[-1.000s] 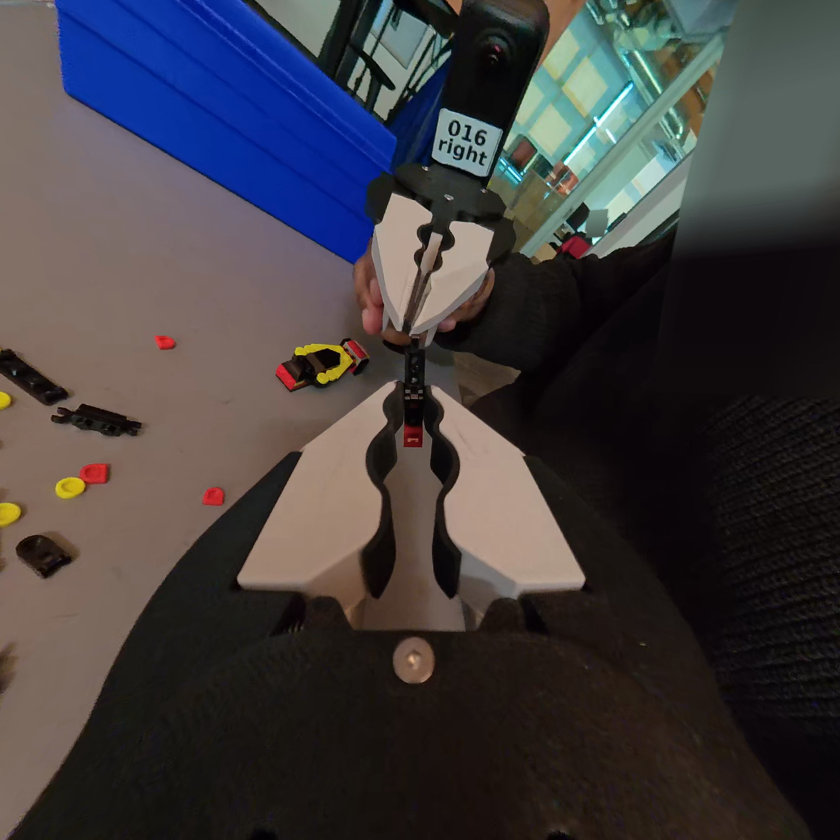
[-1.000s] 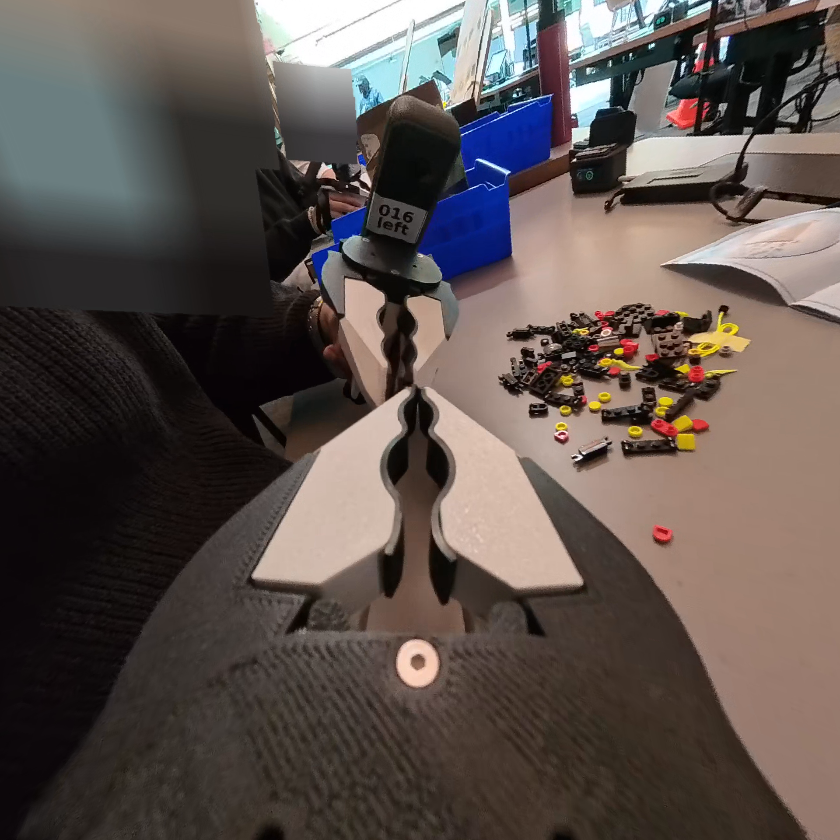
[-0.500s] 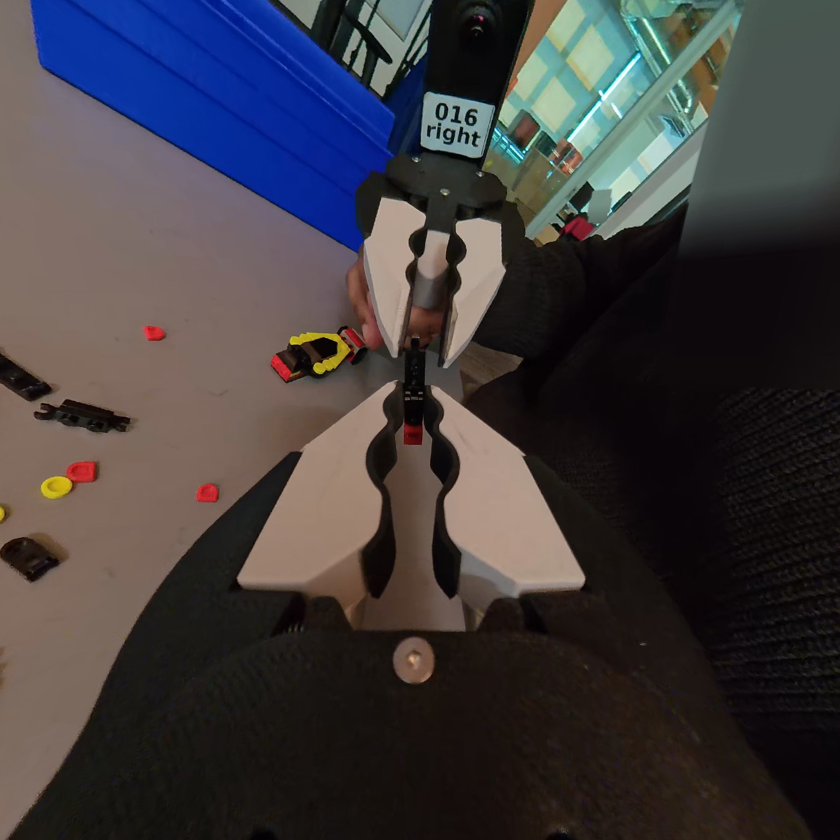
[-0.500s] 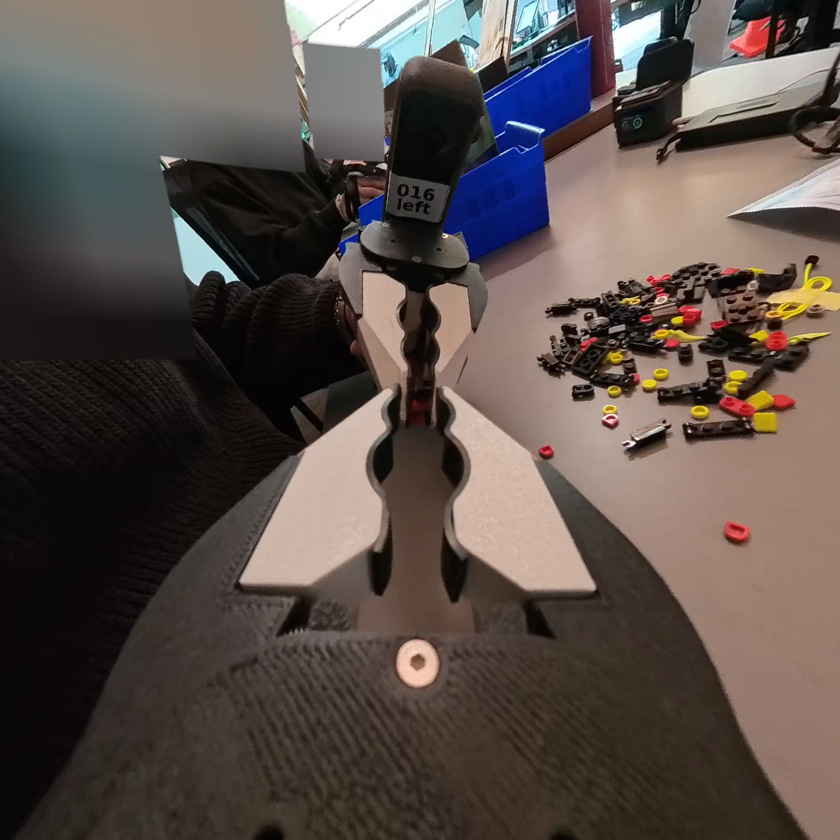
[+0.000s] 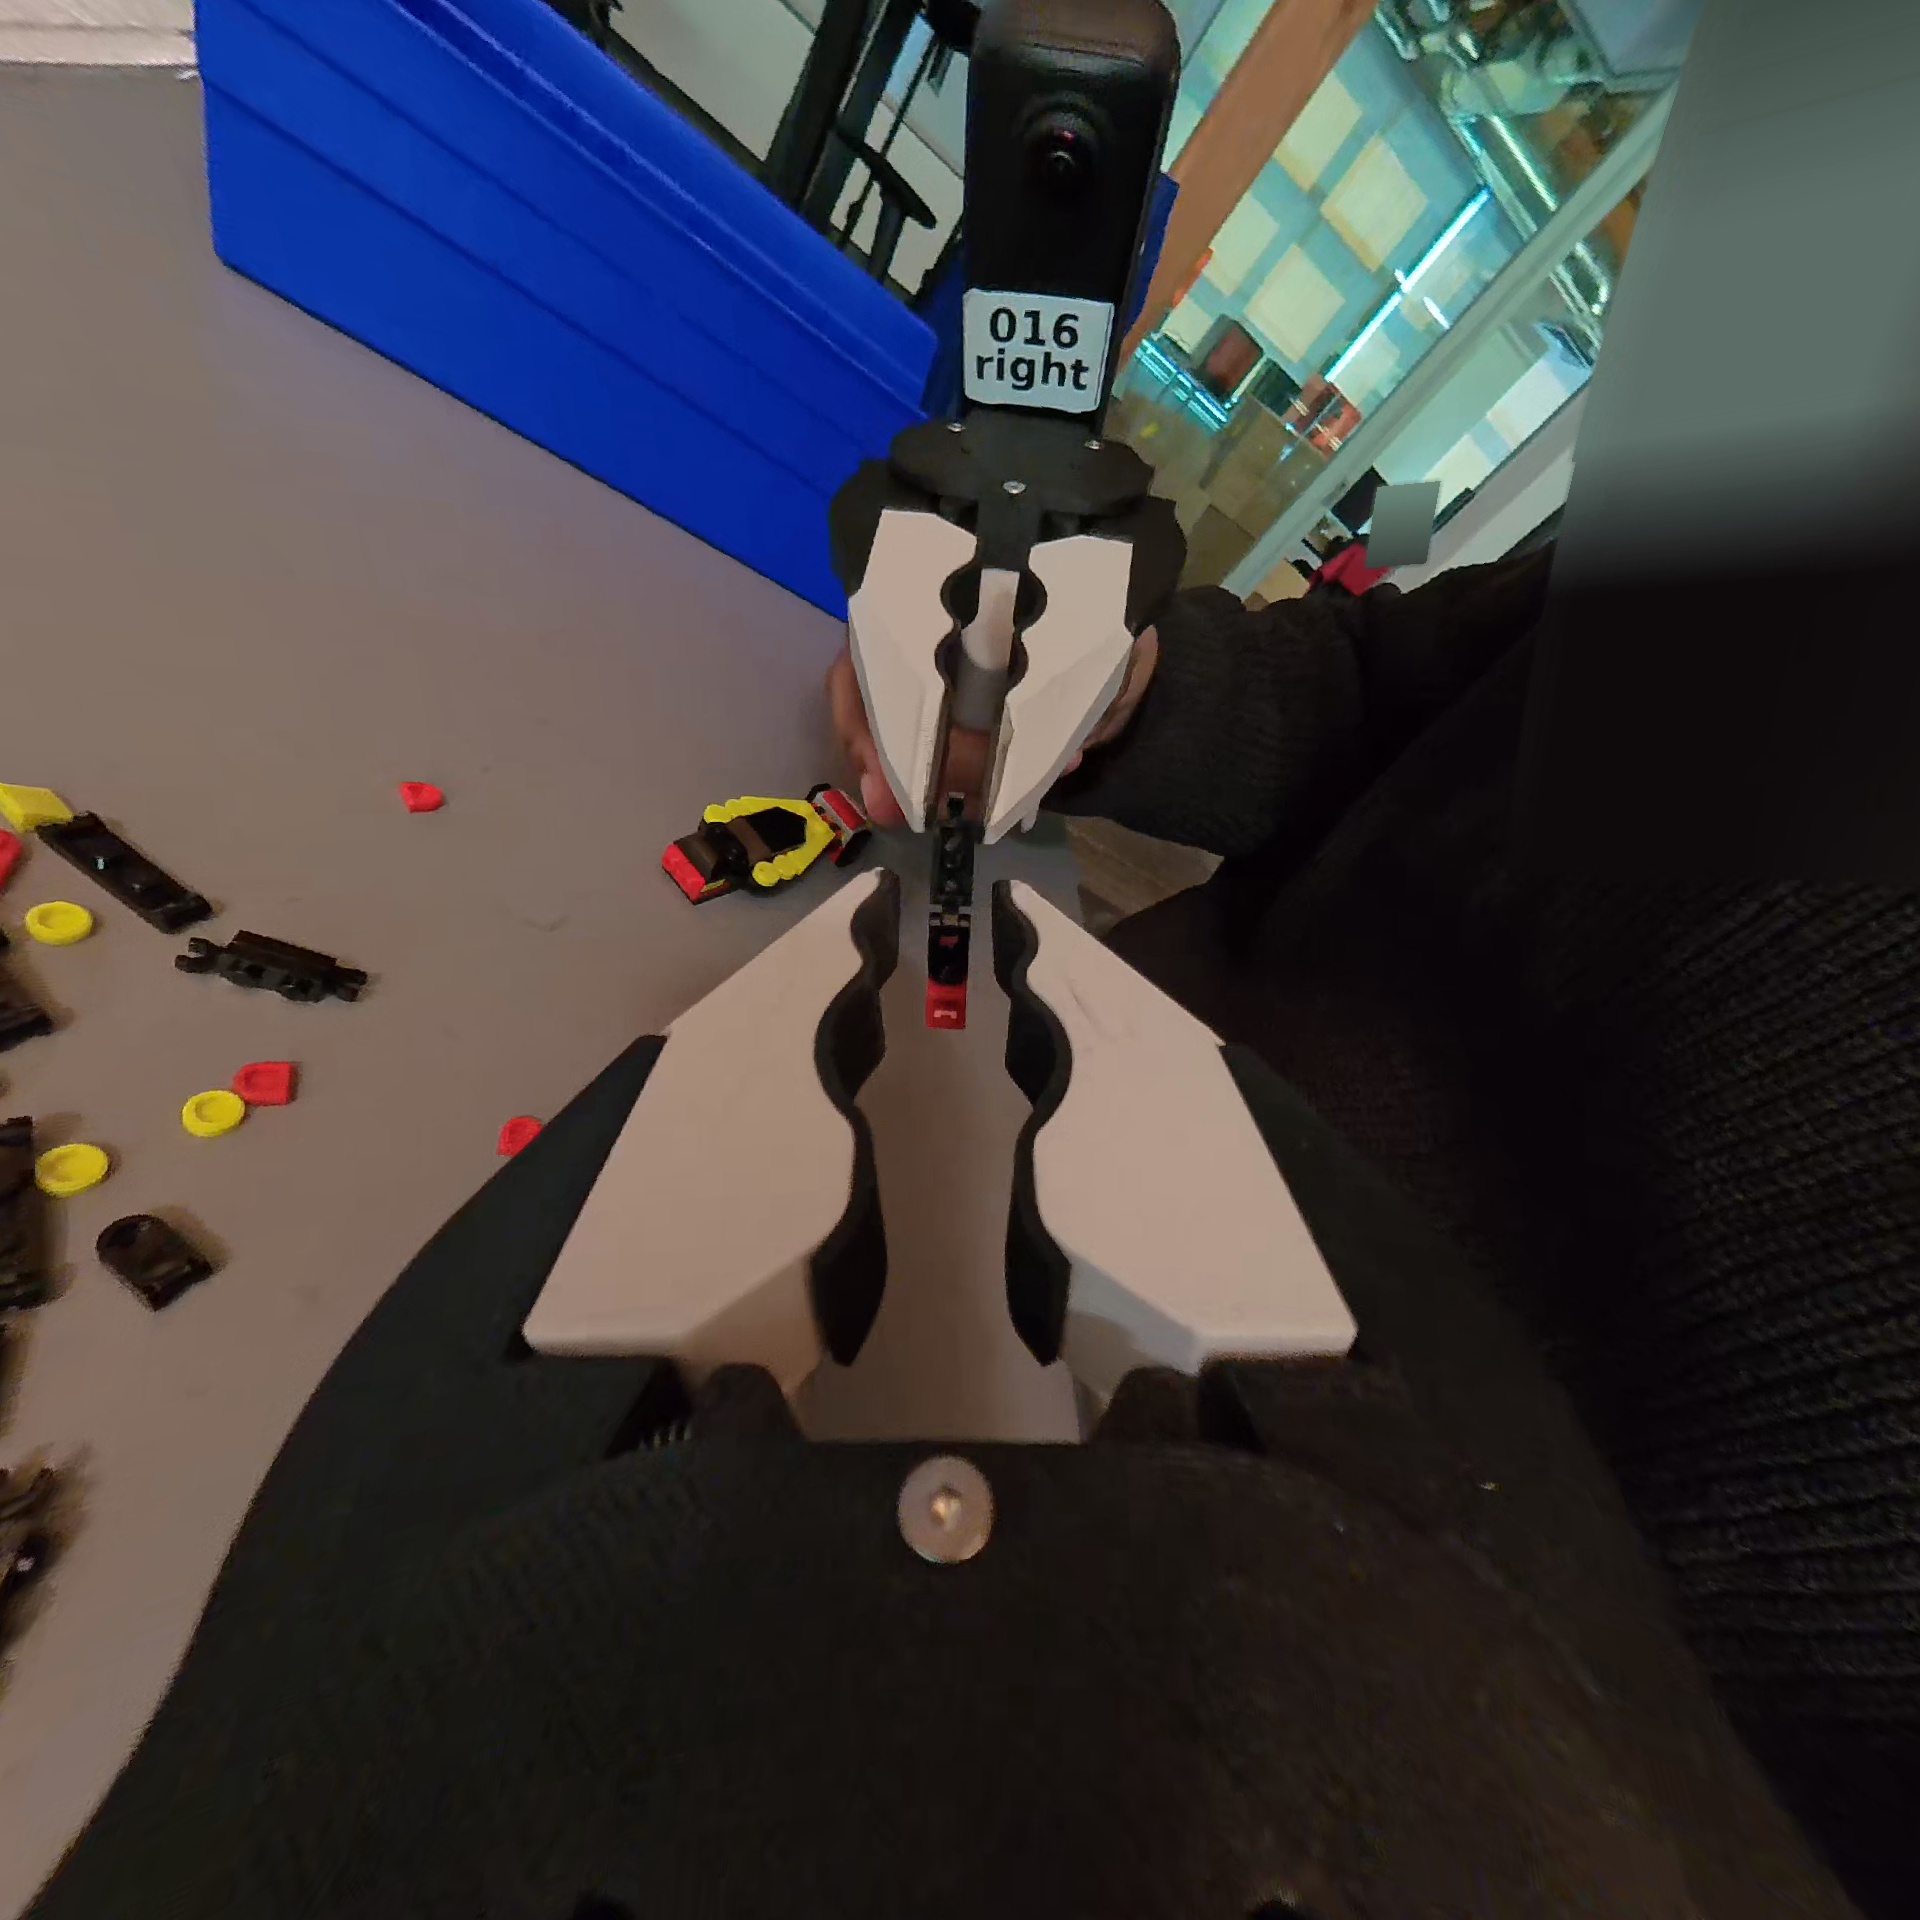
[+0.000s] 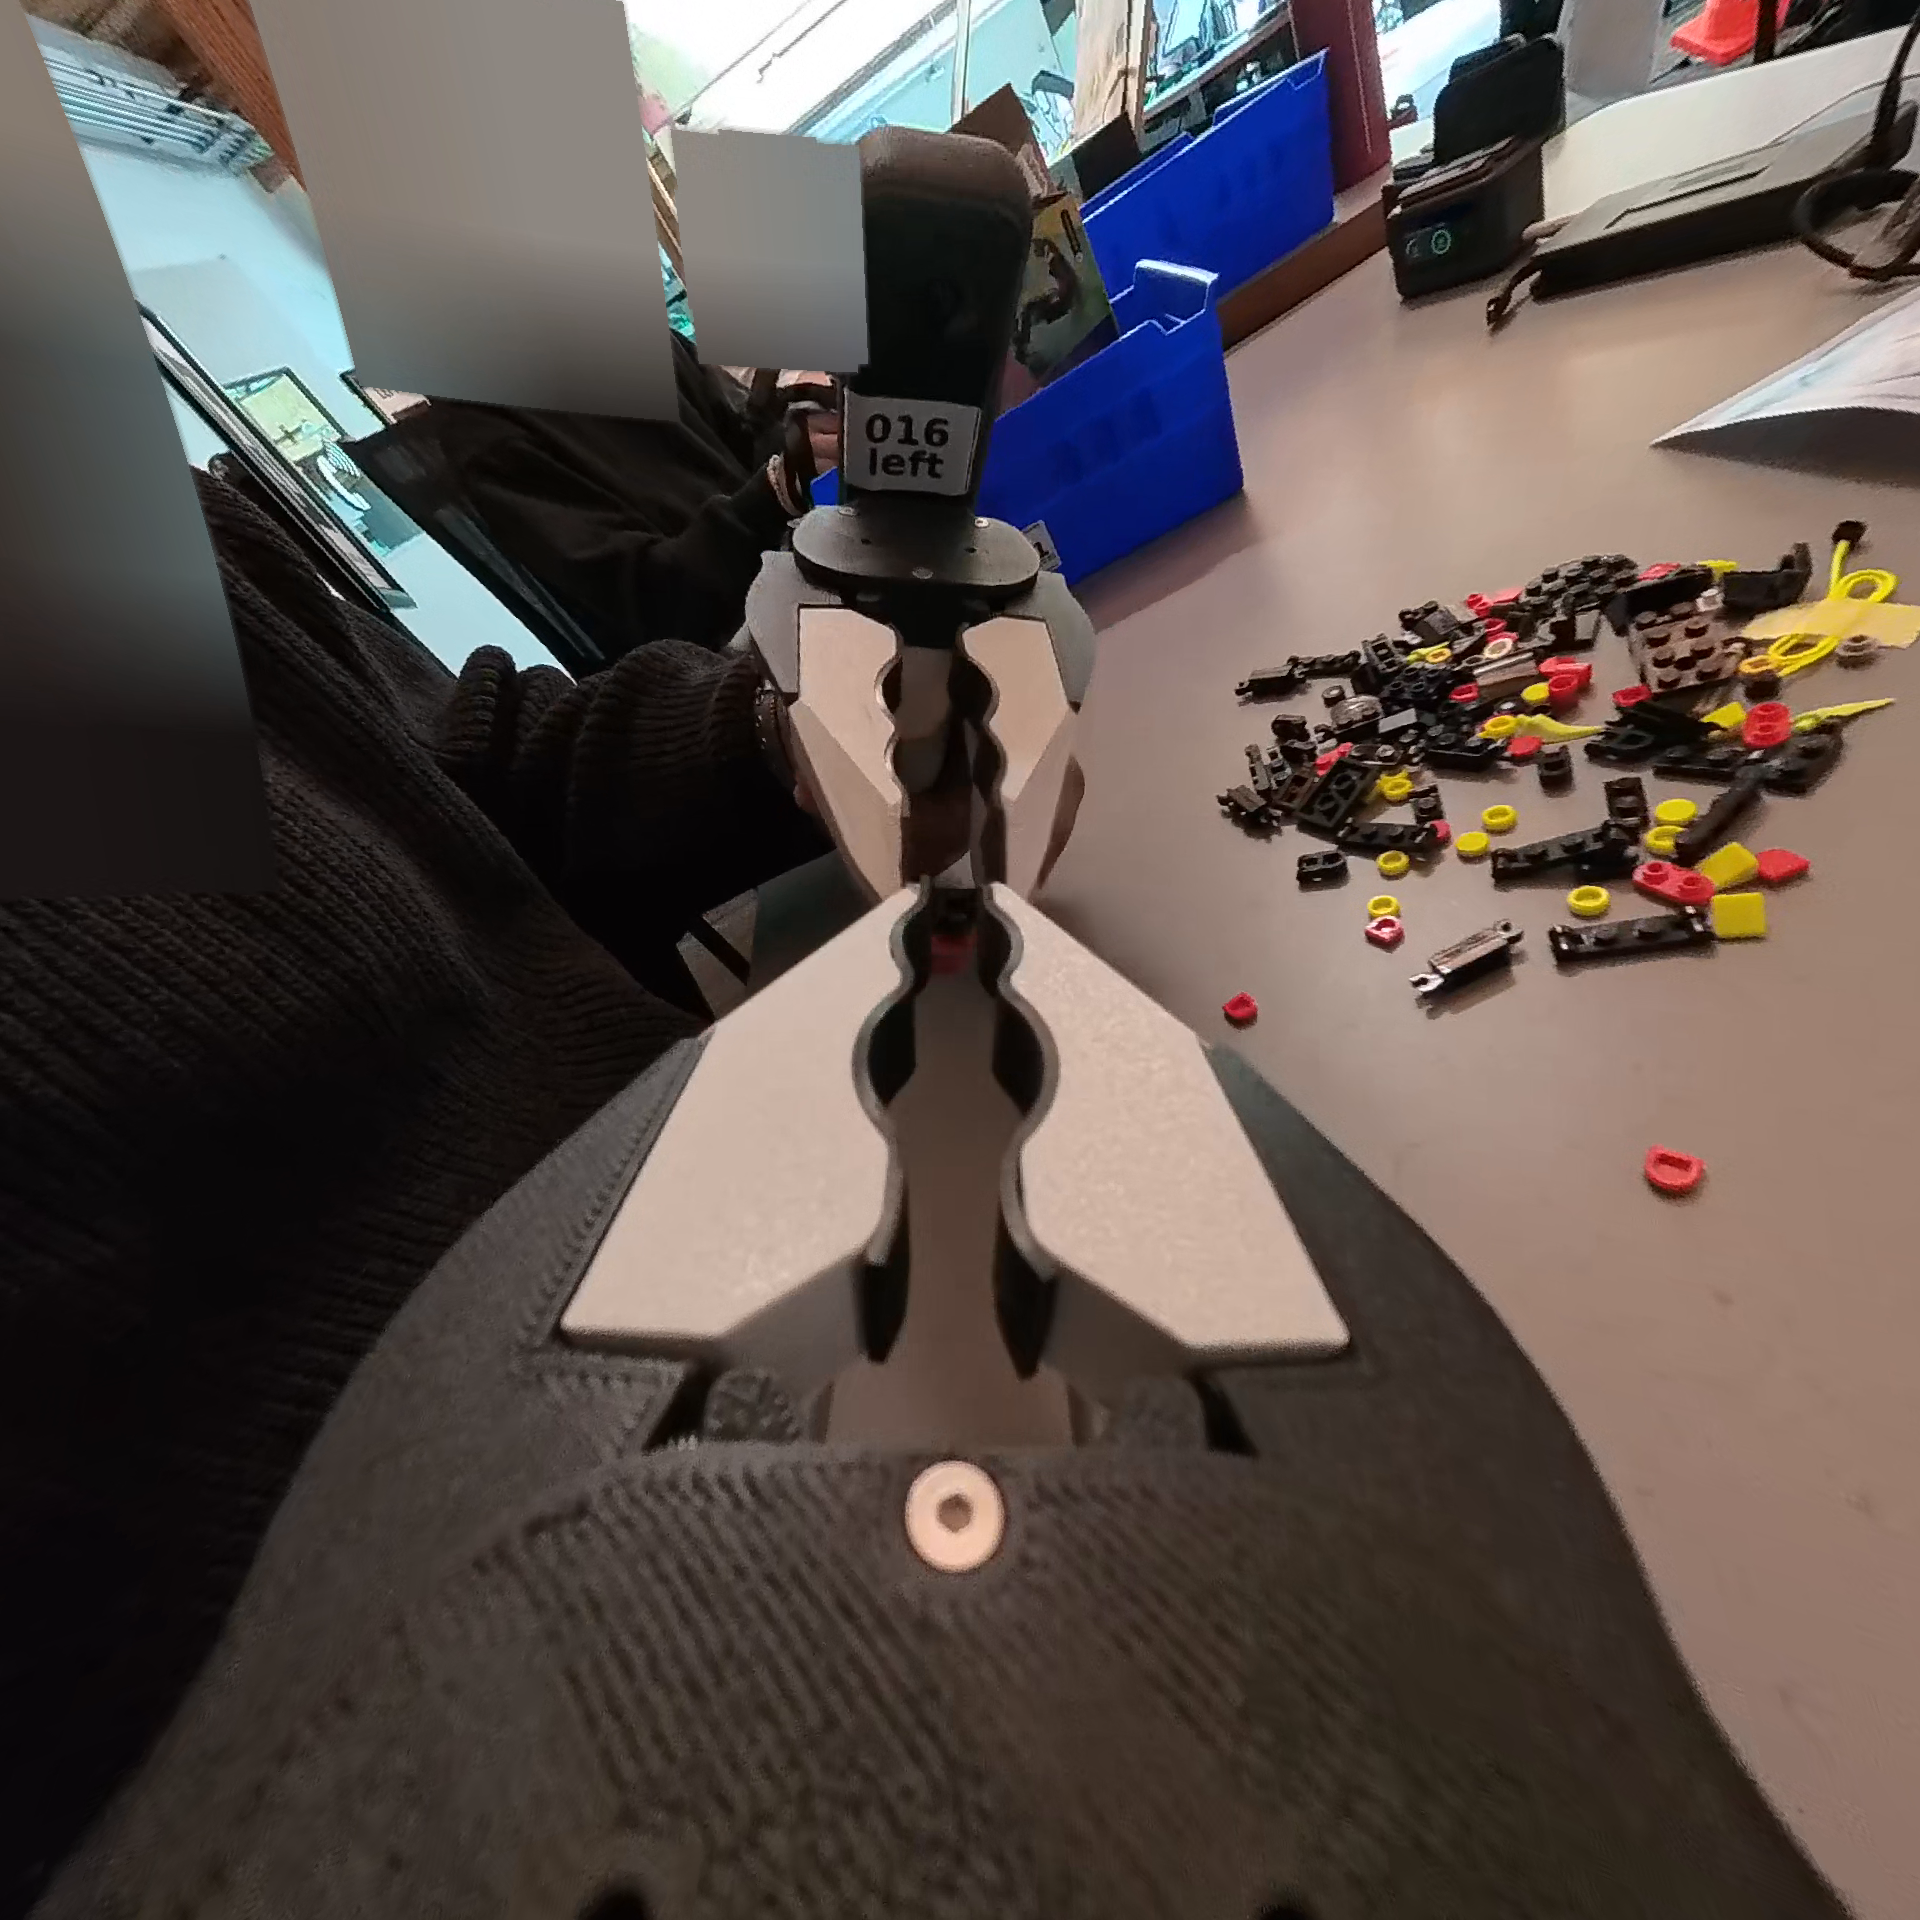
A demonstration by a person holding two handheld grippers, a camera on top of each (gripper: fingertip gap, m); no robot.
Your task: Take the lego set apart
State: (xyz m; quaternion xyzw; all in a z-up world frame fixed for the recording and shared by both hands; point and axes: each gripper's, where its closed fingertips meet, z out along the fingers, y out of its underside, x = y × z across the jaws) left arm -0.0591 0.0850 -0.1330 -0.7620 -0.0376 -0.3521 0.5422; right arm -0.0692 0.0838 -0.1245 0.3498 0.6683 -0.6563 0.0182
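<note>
In the left wrist view, the left gripper point(image 5: 943, 894) stood with its pale fingers spread, the slim black-and-red lego strip point(image 5: 948, 940) hanging free in the gap and touching neither side. At twelve o'clock, just beyond, the right gripper point(image 5: 958, 821) had its tips pinched on the strip's far end, so the piece was carried from that end alone. That looked like a handover, or a regrip before pulling a plate off. At ten o'clock, on the grey table point(image 5: 312, 582), sat a small yellow, black and red lego car point(image 5: 764, 847), not yet dismantled. Loose red, yellow and black lego pieces point(image 5: 223, 1107) lay at nine o'clock, likely stripped parts. Farthest, at eleven o'clock, stood a blue plastic bin point(image 5: 540, 239).
</note>
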